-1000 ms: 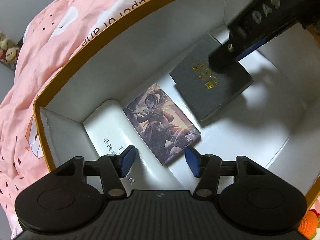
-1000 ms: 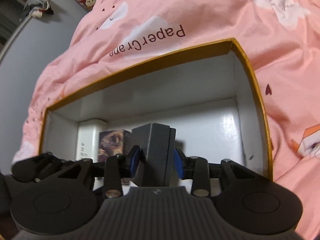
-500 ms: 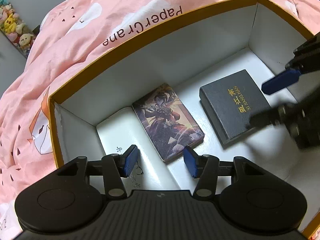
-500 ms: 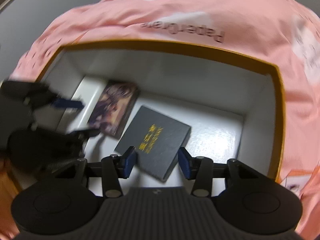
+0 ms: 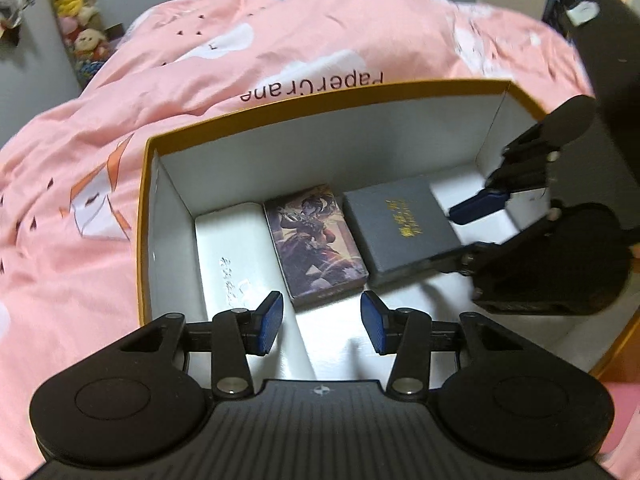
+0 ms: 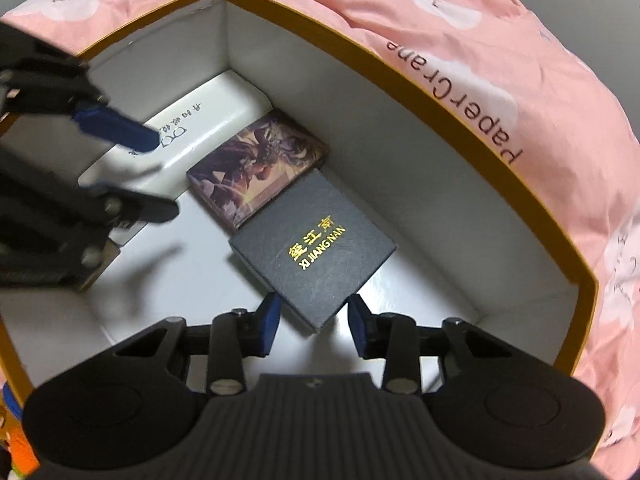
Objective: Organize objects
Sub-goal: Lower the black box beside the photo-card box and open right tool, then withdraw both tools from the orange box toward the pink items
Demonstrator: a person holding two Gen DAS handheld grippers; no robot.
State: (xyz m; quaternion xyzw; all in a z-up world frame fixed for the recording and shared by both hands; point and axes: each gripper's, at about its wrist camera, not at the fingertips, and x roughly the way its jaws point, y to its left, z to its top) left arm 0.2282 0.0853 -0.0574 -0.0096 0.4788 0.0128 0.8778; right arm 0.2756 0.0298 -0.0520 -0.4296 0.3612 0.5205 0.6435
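Observation:
An orange-rimmed cardboard box (image 5: 320, 98) with white walls holds three things side by side on its floor. These are a white case (image 5: 236, 248), an illustrated card box (image 5: 316, 240) and a dark grey box with gold letters (image 5: 400, 224). My left gripper (image 5: 322, 322) hovers over the near floor, its jaws closing with nothing between them. My right gripper (image 6: 314, 320) hangs over the grey box (image 6: 316, 252). Its jaws are closing astride the near corner, and the pads do not press on it. In the left wrist view the right gripper (image 5: 446, 238) reaches in from the right.
Pink bedding (image 5: 280, 40) printed "Paper Crane" surrounds the box on all sides. Plush toys (image 5: 80, 28) line a shelf at the far left. A dark object (image 5: 600, 40) stands at the far right. Bare white floor (image 6: 420, 280) lies right of the grey box.
The right gripper held the grey box upright; it now lies flat next to the illustrated box, let go. Both grippers have rolled, and the left one has drawn back and up.

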